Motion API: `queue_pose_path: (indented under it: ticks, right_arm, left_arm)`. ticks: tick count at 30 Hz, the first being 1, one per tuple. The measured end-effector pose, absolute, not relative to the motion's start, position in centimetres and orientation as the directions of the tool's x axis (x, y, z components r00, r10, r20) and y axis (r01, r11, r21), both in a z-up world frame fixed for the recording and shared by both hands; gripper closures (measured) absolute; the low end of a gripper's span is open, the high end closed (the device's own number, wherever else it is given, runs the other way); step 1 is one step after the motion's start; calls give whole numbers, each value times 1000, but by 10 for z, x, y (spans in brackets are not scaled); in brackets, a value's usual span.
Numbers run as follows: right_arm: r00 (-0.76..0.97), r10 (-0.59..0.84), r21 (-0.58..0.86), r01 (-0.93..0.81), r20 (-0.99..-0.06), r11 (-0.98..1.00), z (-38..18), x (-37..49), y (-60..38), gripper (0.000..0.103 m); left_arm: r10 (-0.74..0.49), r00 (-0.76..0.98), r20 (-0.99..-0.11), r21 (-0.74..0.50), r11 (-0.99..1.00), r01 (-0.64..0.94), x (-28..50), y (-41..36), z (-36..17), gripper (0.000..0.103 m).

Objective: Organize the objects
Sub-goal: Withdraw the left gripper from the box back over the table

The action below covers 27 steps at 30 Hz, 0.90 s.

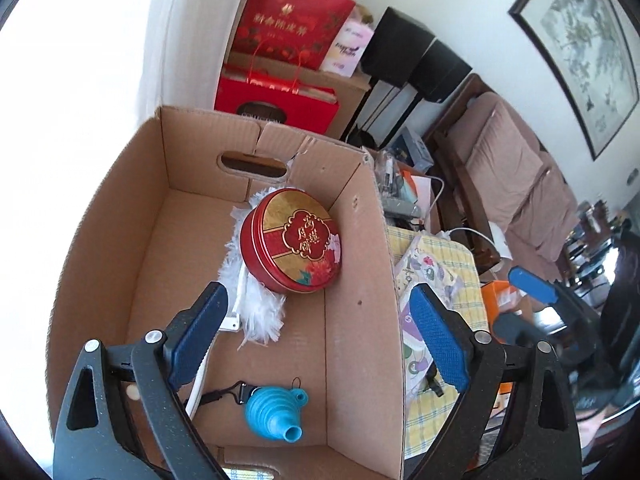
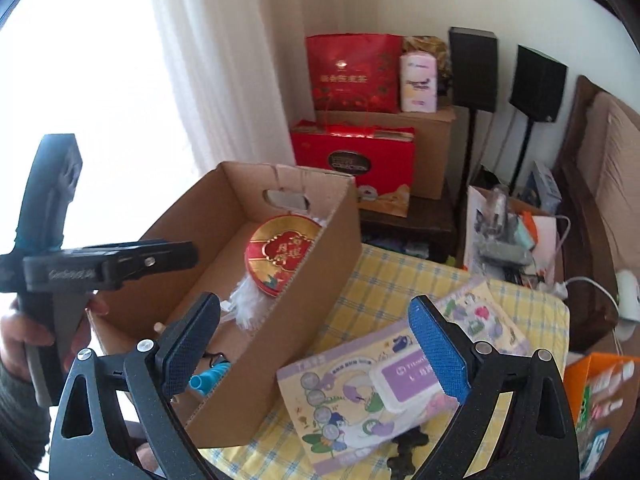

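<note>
Round glossy tin [image 1: 291, 240] rests on fluffy white duster [image 1: 256, 304] inside corrugated cardboard box [image 1: 360, 320]

Left gripper [image 1: 316, 334]: black speckled frame with triangular cut-outs, silver round screws at the joints, fingers [image 1: 438, 336] faced with blue textured pads. Right gripper [image 2: 314, 344]: same black frame, same silver screws, same blue pads. Seen from the right wrist, the left unit's black body carries pale lettering, too blurred to read. Bare-skinned hand [image 2: 24, 334], dark grey-green sleeve at the wrist.
</note>
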State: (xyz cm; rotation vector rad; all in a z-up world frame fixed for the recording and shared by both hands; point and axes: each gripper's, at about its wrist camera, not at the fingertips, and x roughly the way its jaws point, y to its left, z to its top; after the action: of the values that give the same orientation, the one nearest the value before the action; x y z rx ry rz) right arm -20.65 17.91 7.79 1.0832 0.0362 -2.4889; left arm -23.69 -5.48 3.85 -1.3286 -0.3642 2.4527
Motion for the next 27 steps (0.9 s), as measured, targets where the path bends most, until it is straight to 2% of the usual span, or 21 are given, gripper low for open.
queue_pose_path:
  ticks: [7,11,15,27]
  right_arm:
    - [-626,-339,161,324,-702,-932,79,-193,202,3]
    - [-633,-301,145,286,-713,-947,74,-185,210,2]
    - [-653,-249,118,238,-715,-964,69,-179,218,0]
    - [-698,-170,61,178,-696,-982,63,-153,238,0]
  left_arm:
    - [363,-559,-746,-294,-932,-213,-207,-36,48,9]
    - [349,-591,-727,-245,-936,-252,-189,-20,52,3]
    - [344,-610,-714,-217,-937,-275,-175,-8,54,1]
    - [327,-635,-700,-133,-933,-334,-144,29,50,0]
